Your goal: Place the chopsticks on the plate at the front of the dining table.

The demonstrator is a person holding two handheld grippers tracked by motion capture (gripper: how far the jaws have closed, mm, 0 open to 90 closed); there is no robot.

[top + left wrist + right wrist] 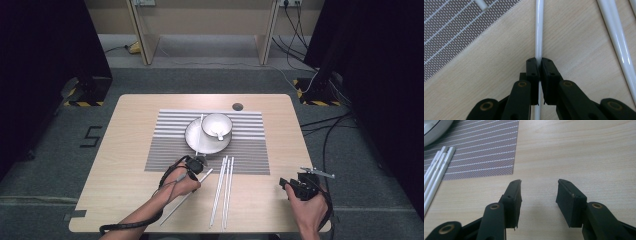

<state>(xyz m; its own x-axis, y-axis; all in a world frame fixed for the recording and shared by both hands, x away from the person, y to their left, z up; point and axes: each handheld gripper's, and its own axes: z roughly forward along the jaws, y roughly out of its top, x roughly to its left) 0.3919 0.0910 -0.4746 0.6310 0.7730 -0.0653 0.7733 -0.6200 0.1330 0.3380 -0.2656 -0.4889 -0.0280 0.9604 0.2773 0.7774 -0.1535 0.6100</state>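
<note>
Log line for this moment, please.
left gripper: shut on chopstick | right gripper: open, idle over table | spare chopsticks: beside mat

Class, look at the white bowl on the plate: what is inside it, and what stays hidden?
Inside the white bowl lies a white spoon. The bowl sits on a white plate, covering the plate's surface beneath it; that part cannot be seen.
</note>
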